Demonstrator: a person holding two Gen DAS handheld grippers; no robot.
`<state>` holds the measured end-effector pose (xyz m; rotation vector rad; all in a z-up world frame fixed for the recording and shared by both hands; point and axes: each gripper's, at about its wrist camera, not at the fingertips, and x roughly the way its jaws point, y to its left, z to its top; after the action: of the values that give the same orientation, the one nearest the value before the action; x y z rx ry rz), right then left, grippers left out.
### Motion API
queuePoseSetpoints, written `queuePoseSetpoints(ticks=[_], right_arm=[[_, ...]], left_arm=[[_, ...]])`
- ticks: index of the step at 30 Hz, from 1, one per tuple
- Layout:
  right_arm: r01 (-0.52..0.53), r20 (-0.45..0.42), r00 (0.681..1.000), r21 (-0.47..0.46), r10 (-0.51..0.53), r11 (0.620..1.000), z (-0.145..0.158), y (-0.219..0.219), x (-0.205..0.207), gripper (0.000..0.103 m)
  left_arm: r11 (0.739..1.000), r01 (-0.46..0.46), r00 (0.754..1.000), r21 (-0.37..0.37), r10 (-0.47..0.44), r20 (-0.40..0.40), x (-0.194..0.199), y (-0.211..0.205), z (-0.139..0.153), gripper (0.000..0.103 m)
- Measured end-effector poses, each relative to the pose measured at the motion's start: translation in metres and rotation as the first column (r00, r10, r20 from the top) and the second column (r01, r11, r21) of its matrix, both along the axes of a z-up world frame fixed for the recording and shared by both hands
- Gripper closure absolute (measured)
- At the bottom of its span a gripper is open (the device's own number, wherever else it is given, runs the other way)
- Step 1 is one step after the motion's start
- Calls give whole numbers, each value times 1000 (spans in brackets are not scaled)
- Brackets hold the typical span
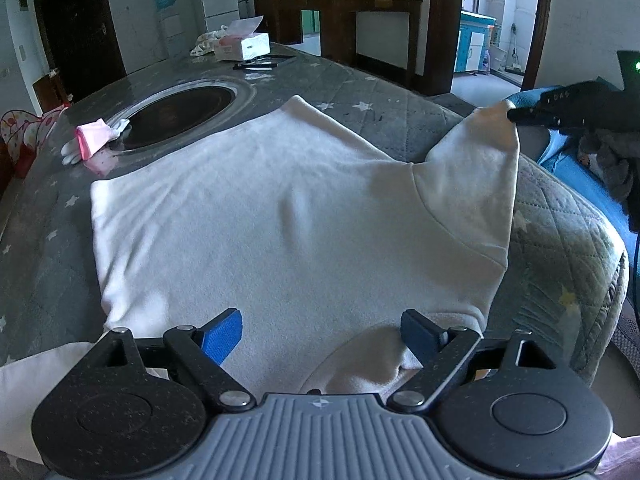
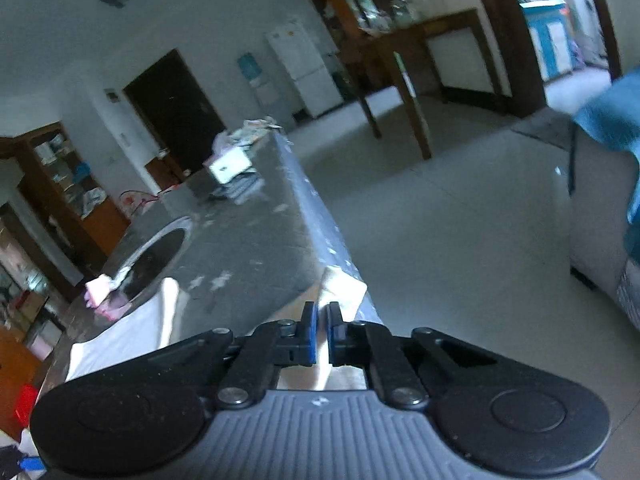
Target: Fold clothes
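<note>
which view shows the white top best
The left wrist view: the white top lies spread over the table, with one sleeve lifted by the right gripper. The right wrist view is blurred and shows only a strip of the top's body and the sleeve end pinched in the shut jaws.

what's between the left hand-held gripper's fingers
Only the white shirt, lying under the open left hand-held gripper, ungripped; the left wrist view shows this.

Each gripper — left gripper [image 1: 320, 332], right gripper [image 2: 322, 320] — has a grey ribbed body, two round black discs, black speckled arms with silver screws, and blue pads [image 1: 224, 334] on its fingers — plus a tiny cross mark.
</note>
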<state>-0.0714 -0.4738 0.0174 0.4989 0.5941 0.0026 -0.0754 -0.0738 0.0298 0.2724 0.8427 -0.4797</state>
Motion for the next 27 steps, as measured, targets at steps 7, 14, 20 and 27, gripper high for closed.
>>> queuePoseSetpoints(ticks=[7,14,20,27], right_arm=[[-153,47,987,-39,155,987,39,42,-4,100],[-326,103,937,-92,334,941,79,104,-8,100],[-287,19,956,-142,293,947,67,114,-2,96],[-104,-124,989,-235,77,966,20,84,-11,82]], left_arm=[[1000,-20,1000,-22,20,19,-2,8,4,13],[996,-61,997,-59,63,36,-7,27,10,12],[995,-73,996,-72,76,42,-14,39,11,12],[994,-73,997,-81,76,34,-13,42,8,10]])
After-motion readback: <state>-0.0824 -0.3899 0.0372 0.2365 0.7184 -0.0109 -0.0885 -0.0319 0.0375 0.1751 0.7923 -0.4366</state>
